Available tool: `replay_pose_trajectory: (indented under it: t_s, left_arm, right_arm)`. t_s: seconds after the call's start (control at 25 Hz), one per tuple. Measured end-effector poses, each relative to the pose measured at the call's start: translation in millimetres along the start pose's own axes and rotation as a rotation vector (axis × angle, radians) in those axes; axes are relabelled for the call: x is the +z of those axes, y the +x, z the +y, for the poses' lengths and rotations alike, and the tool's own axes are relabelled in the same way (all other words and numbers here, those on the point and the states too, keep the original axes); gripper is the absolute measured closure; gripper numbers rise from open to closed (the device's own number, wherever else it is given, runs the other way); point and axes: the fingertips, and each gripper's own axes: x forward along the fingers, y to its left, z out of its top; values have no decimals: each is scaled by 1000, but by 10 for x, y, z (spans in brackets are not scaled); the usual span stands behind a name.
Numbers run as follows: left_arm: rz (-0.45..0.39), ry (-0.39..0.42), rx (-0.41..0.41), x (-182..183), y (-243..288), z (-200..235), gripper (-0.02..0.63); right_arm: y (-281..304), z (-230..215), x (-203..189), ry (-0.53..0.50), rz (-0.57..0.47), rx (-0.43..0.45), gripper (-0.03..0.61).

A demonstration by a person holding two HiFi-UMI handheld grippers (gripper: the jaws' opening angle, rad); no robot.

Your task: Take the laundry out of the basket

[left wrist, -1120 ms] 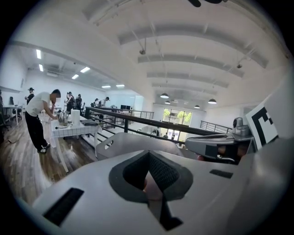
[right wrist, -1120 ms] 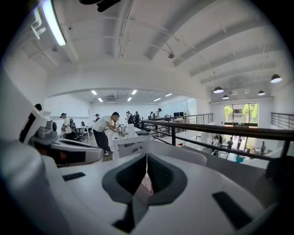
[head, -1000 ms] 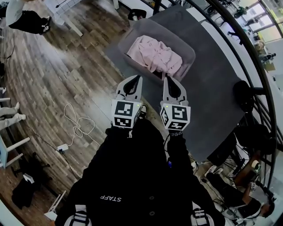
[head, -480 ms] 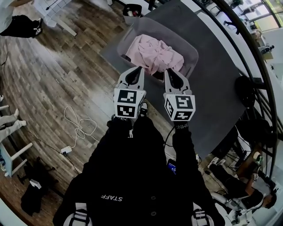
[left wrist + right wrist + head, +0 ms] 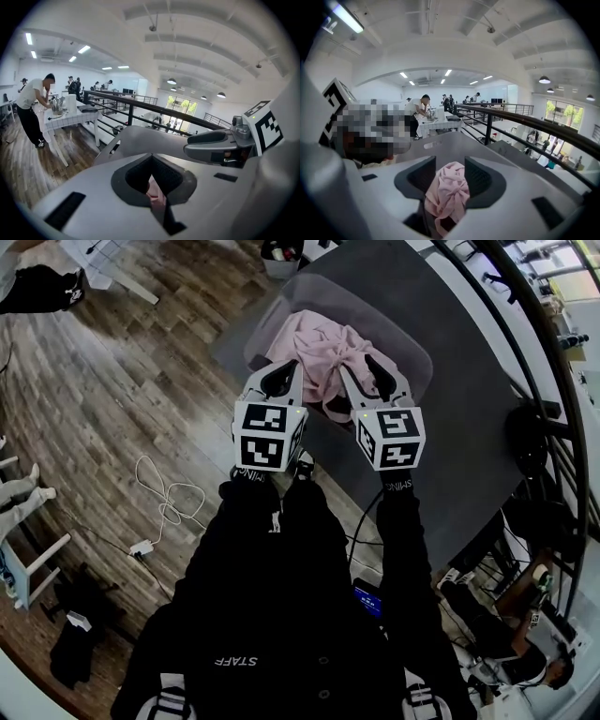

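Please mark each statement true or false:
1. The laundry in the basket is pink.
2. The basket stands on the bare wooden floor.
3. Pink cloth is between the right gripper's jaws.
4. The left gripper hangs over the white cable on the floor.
1. True. The laundry in the basket is pink.
2. False. The basket stands on a grey surface, beside the wooden floor.
3. True. The right gripper has a bunch of pink cloth between its jaws, which are opening.
4. False. The left gripper is at the basket, not over the white cable.
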Motion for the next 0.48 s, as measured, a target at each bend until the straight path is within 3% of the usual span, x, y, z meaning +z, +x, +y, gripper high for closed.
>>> replay_pose_trajectory:
  t_s: [0.32,0.48]
  left_arm:
    - [59,-15,-4,91,353,138,614]
    - [112,-21,-3,107,507,253,614]
  right_arm:
    - [381,-104,-134,0,83,47,318]
    - [633,-146,-325,-5,173,100,263]
